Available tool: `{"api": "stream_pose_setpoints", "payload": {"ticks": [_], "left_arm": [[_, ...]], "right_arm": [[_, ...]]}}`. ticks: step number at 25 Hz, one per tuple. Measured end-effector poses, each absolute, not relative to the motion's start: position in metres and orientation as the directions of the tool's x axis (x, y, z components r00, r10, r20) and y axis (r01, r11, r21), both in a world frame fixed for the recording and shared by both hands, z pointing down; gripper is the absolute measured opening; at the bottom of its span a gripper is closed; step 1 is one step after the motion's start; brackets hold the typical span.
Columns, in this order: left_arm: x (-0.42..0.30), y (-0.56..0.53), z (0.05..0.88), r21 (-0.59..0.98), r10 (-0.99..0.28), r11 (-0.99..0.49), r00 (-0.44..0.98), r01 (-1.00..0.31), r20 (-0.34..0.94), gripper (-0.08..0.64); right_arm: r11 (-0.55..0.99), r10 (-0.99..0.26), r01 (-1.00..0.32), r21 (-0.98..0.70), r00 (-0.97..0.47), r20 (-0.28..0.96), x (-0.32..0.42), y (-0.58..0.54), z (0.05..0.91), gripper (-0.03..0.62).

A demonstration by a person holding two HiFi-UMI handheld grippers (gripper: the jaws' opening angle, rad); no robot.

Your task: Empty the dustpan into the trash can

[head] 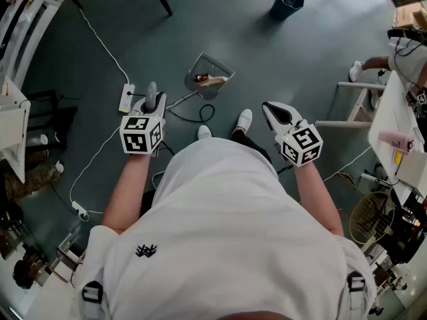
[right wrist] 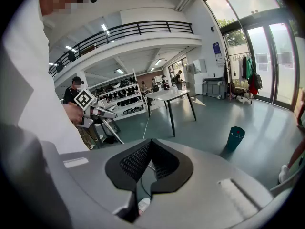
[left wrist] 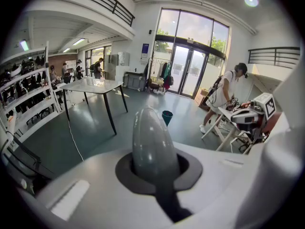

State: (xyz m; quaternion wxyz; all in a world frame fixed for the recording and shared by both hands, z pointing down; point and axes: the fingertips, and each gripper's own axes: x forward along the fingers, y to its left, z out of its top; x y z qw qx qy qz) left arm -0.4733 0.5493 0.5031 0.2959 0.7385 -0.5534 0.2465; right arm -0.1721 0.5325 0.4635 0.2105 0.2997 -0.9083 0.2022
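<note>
Head view: left gripper [head: 152,93] and right gripper [head: 270,109] both have jaws together, holding nothing. Open one, clamp the handle of the dustpan [head: 209,77] on the floor ahead, keep it level, and carry it to the trash can [head: 287,3] well beyond.

Too small, or cut off
The dustpan [head: 208,67] holds scraps [head: 210,80] too small to name; the right edge cuts off a person [head: 408,53].

White shirt [head: 227,232], dark emblem [head: 146,251], white shoes [head: 244,120]; marker-cubed left claw [head: 152,89], right claw [head: 269,108].

Right tongs [right wrist: 149,144] together, trash can [right wrist: 235,137] beyond
</note>
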Motion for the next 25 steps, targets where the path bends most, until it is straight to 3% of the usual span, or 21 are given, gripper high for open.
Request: {"api": "stream_pose_setpoints", "payload": {"ticks": [25], "left_arm": [[-0.314,0.402,0.466,0.140,-0.703,-0.224,0.260,-0.964,0.663,0.058]], "right_arm": [[0.752,-0.478,-0.612,-0.244,-0.762,0.437,-0.020,0.428,0.468,0.003]]}}
